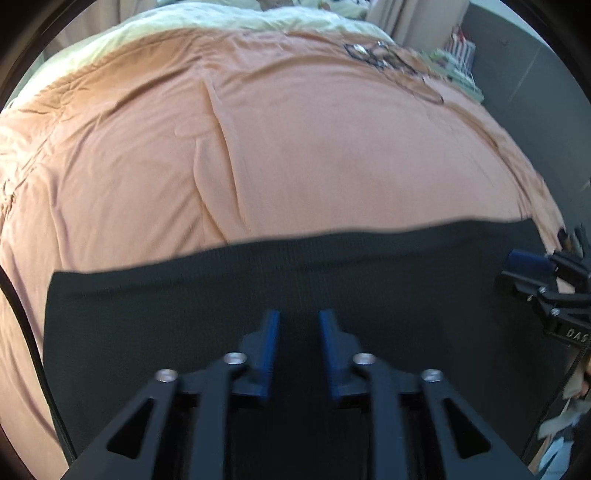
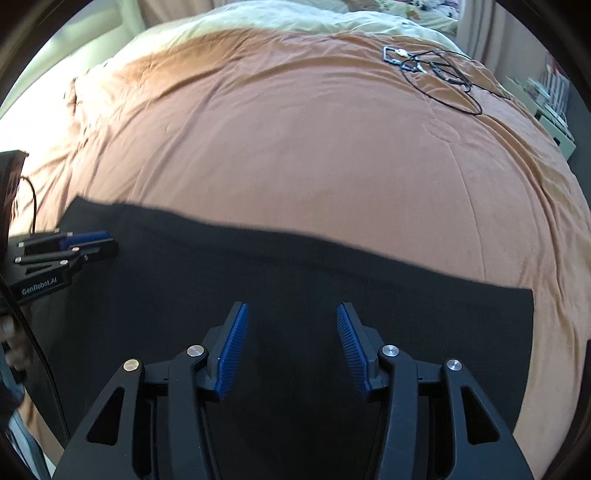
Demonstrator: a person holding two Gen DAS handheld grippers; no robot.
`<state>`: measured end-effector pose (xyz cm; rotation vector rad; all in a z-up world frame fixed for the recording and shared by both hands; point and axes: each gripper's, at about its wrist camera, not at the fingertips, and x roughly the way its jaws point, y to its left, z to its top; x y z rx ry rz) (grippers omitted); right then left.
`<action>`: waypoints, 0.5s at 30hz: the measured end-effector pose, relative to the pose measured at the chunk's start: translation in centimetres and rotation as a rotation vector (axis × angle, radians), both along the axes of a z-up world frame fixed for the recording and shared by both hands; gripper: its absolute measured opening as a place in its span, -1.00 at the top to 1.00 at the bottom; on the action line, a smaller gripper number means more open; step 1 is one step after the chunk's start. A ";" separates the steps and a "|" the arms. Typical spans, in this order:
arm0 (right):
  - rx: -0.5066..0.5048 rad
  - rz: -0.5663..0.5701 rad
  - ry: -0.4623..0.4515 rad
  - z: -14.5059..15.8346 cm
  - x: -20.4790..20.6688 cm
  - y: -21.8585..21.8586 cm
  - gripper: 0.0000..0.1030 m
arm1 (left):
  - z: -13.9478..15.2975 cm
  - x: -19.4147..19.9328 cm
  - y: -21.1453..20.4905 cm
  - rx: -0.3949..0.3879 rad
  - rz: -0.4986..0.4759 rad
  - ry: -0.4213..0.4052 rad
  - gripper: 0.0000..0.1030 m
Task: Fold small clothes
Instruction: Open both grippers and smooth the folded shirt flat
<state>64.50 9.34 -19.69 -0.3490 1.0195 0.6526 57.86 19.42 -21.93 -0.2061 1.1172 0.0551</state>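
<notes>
A black garment (image 1: 258, 280) lies flat on an orange bedspread (image 1: 295, 147), near the bed's front edge; it also shows in the right wrist view (image 2: 295, 273). My left gripper (image 1: 298, 321) hovers over the garment's near part, jaws open with a narrow gap, holding nothing. My right gripper (image 2: 291, 314) is over the garment too, jaws wide open and empty. The right gripper shows at the right edge of the left wrist view (image 1: 532, 266). The left gripper shows at the left edge of the right wrist view (image 2: 99, 243).
The orange bedspread (image 2: 314, 147) covers the bed. A tangle of black cables and small devices (image 2: 436, 70) lies at its far right, also in the left wrist view (image 1: 384, 59). Pale bedding (image 2: 258, 18) lies at the head. A shelf with items (image 1: 458, 55) stands right of the bed.
</notes>
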 end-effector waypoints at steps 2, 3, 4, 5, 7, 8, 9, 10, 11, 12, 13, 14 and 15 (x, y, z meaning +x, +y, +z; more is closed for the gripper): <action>-0.028 0.021 -0.002 0.1 -0.6 -0.2 0.07 | -0.1 -0.8 -0.3 0.015 -0.003 -0.004 0.07; -0.055 0.035 -0.009 -0.1 -1.3 -0.4 0.07 | 0.0 -1.3 -0.4 0.027 -0.007 -0.006 0.01; -0.073 0.045 -0.011 0.0 -1.4 -0.6 0.07 | 0.0 -1.6 -0.4 0.037 -0.013 -0.004 -0.01; -0.093 0.056 -0.013 -0.1 -1.7 -0.6 0.07 | -0.1 -1.9 -0.5 0.051 -0.021 -0.001 -0.03; -0.130 0.073 -0.025 -0.4 -2.2 -1.1 0.07 | -0.3 -2.6 -0.2 0.085 -0.026 0.011 -0.03; -0.143 0.076 -0.039 -0.5 -2.4 -1.6 0.07 | -0.4 -3.0 0.0 0.097 -0.023 0.019 -0.03; -0.145 0.073 -0.045 -0.4 -2.4 -2.0 0.07 | -0.6 -3.5 0.5 0.100 -0.023 0.023 -0.03; -0.144 0.068 -0.045 -0.2 -2.3 -2.4 0.07 | -0.6 -3.8 0.9 0.096 -0.023 0.020 -0.03; -0.141 0.055 -0.043 -0.1 -2.3 -3.1 0.07 | -0.7 -4.5 1.7 0.088 -0.014 0.016 -0.03; -0.139 0.045 -0.040 -0.1 -2.3 -3.5 0.07 | -0.7 -5.1 2.4 0.083 -0.002 0.015 -0.03; -0.139 0.031 -0.035 0.0 -2.3 -4.1 0.07 | -0.6 -5.4 3.0 0.080 0.010 0.016 -0.03; -0.143 0.018 -0.031 0.0 -2.2 -4.7 0.07 | -0.6 -5.9 3.8 0.076 0.030 0.019 -0.03; -0.146 0.003 -0.027 0.0 -2.2 -5.5 0.07 | -0.5 -6.4 4.8 0.067 0.056 0.021 -0.03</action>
